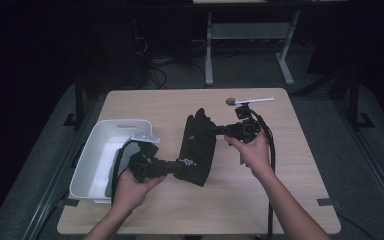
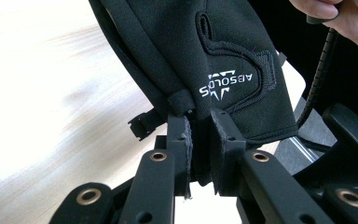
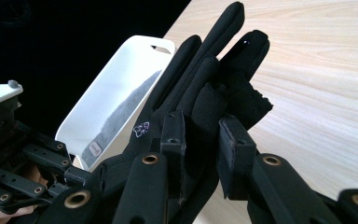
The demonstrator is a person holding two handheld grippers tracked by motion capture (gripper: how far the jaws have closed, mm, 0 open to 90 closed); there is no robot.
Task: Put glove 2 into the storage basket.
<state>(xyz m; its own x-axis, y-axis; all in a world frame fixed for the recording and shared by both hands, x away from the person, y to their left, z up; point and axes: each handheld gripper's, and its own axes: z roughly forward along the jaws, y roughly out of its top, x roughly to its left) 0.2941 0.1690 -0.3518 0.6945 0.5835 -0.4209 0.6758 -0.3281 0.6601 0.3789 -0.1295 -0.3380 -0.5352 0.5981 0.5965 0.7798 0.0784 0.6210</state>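
Observation:
A black glove (image 1: 196, 147) with white lettering hangs stretched between both grippers above the wooden table (image 1: 290, 195). My left gripper (image 1: 176, 169) is shut on the glove's cuff (image 2: 186, 100), the pads pinching the fabric edge in the left gripper view. My right gripper (image 1: 211, 131) is shut on the glove (image 3: 205, 93) near its fingers, which stick up past the jaws in the right gripper view. The printed side of the glove (image 2: 228, 84) faces the left gripper's camera.
A white plastic bin (image 1: 100, 155) stands at the table's left edge, close behind my left hand; the bin (image 3: 116, 98) holds a grey item. A table frame (image 1: 250, 45) and cables lie on the floor beyond the far edge.

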